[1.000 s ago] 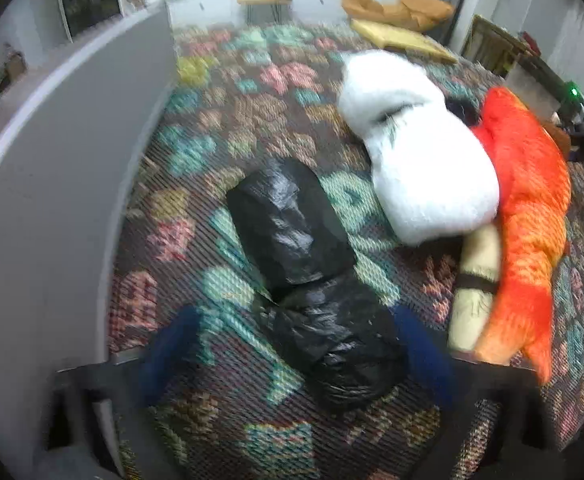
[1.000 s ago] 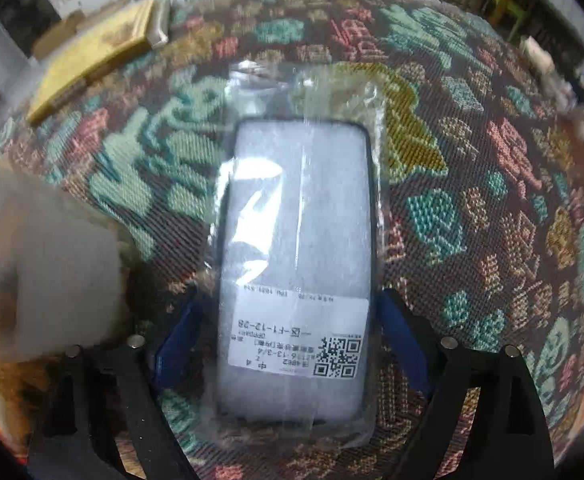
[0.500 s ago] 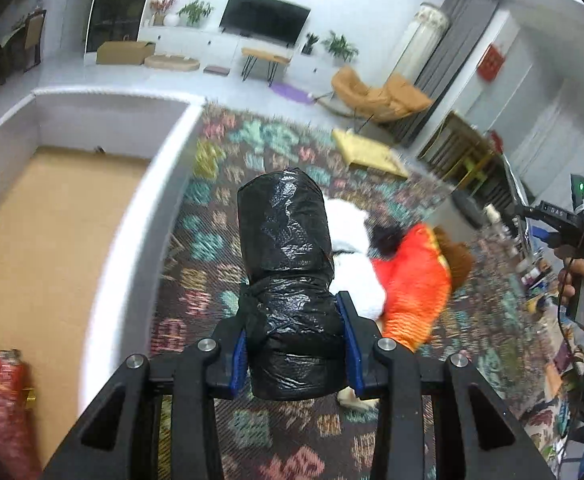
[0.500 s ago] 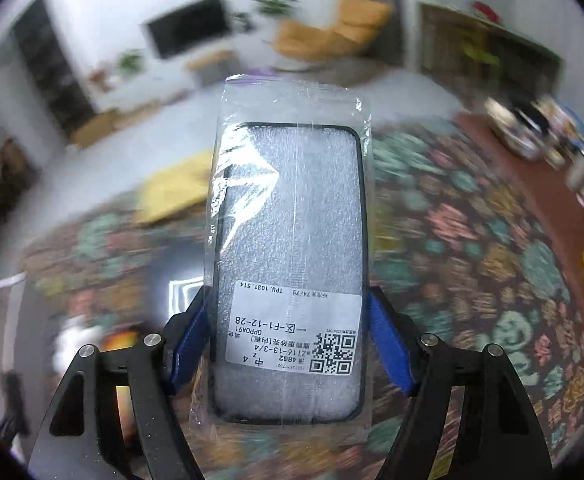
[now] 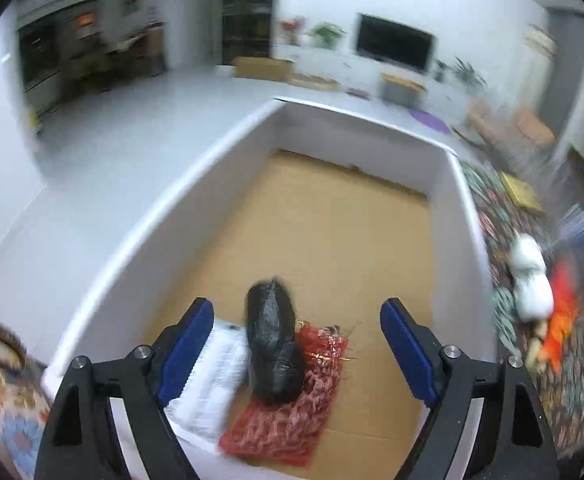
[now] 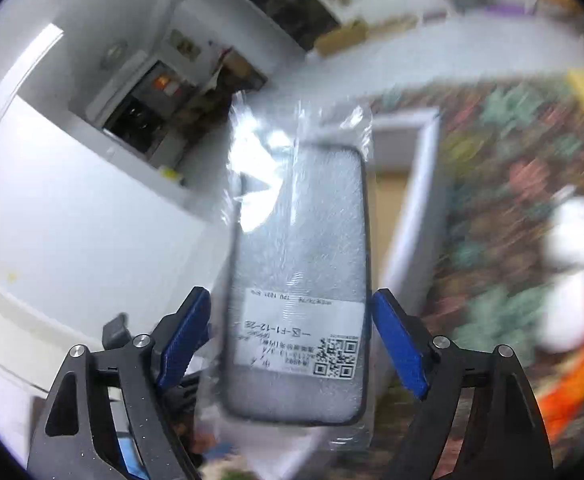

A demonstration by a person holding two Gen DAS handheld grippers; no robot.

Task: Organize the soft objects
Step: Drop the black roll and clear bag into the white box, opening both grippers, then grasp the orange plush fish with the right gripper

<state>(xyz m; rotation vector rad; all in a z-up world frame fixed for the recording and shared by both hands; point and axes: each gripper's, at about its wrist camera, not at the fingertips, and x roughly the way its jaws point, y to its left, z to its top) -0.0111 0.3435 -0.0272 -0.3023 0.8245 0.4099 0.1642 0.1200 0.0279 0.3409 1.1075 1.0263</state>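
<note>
My left gripper [image 5: 297,346] is open and empty above a white-walled box [image 5: 468,216] with a brown cardboard floor. A black plastic-wrapped bundle [image 5: 274,350] lies in the box below the jaws, partly on a red mesh bag [image 5: 292,420], beside a white printed packet [image 5: 216,380]. My right gripper [image 6: 292,344] holds a phone case in a clear plastic sleeve [image 6: 298,280] with a white label, lifted in the air. The box [image 6: 416,216] shows behind it.
On the patterned rug [image 5: 580,380] right of the box lie a white plush [image 5: 532,280] and an orange plush [image 5: 560,328]. They also show blurred in the right wrist view, the white plush [image 6: 572,264] above the orange plush [image 6: 580,376]. White floor [image 5: 112,152] lies left of the box.
My left gripper carried the black bundle over the box and let it go; it now lies inside. My right gripper lifted the sleeved phone case off the rug and swung toward the box.
</note>
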